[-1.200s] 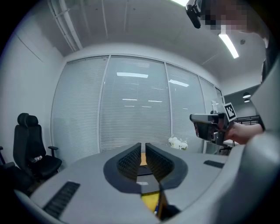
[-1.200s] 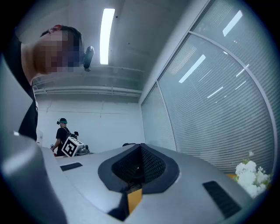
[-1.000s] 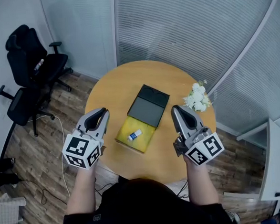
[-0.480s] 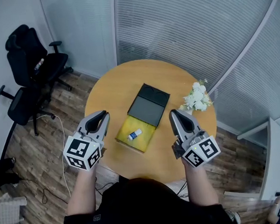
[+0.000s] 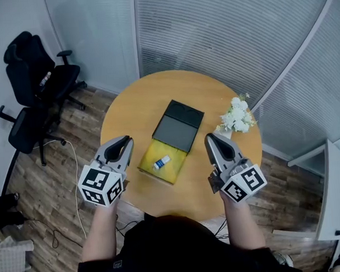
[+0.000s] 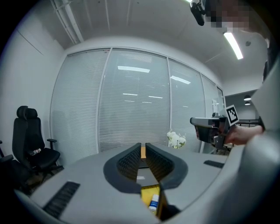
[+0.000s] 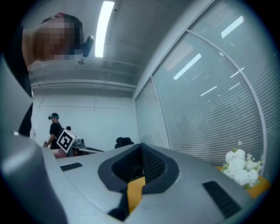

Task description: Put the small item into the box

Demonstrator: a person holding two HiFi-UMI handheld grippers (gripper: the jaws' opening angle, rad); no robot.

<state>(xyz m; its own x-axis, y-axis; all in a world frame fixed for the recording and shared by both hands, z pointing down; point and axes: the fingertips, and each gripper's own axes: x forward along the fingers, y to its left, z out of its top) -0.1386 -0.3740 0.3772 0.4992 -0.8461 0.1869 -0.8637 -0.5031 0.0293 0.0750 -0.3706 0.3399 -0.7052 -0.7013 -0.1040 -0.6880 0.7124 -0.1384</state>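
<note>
1. I logged the box [image 5: 173, 170] lying open near the middle of the round wooden bench [image 5: 150, 96]. Its yellow tray faced me, and its dark lid [image 5: 178, 129] lay folded back on the far side.
2. The small item [image 5: 161, 161], a white tube with a blue end, lay slanted on the floor of the box's yellow tray, left of the tray's centre.
3. The left claw [image 5: 125, 141] hung just left of the box, level with the yellow tray and clear of it. Its jaws were pressed together with only a thin slit between the pads, and it held nothing. In the left gripper view the tray and the tube showed below the closed tips.
4. The right claw [image 5: 211, 138] hung to the right of the box, a little farther off than the left one and not touching it. Its jaws also met at the tips and it carried nothing.
5. Both claws pointed away from me, past either side of the box. The marker cubes sat at their near ends, and my forearms reached in from the near side.
6. A bunch of white flowers [image 5: 236, 117] stood to the right of the box, beyond the right claw and close to the bench rim.
7. Two black office chairs [image 5: 35, 72] stood well off to the left of the box, on the wood floor [image 5: 63, 186].
8. Beyond the box, a curved glass wall with closed blinds [image 5: 221, 36] ran behind the bench.
</note>
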